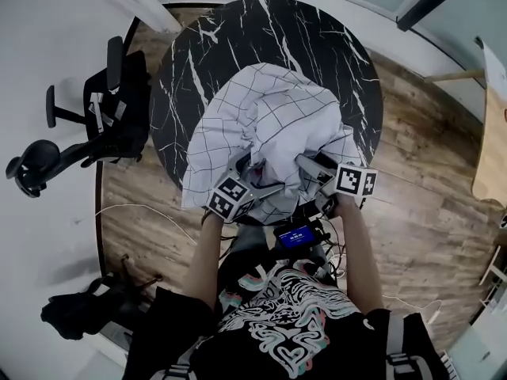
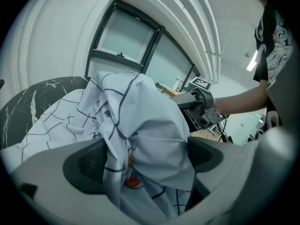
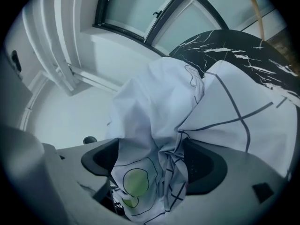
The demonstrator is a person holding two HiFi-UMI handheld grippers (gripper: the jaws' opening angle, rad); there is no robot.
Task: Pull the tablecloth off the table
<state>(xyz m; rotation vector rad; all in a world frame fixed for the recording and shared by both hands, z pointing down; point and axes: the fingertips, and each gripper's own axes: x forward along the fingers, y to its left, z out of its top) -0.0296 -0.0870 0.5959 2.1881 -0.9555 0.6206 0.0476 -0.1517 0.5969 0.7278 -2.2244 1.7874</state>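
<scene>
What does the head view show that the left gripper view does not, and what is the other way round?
Only the head view shows the office chair and the wooden floor. Only the left gripper view shows the dark pads and an orange spot in the folds between them. Both show the checked tablecloth bunched on the black marble table.

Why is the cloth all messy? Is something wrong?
Yes. The checked tablecloth is crumpled in a heap on the near side of the black marble table, not spread flat. Folds lie between the open jaws of the left gripper and the right gripper.
</scene>
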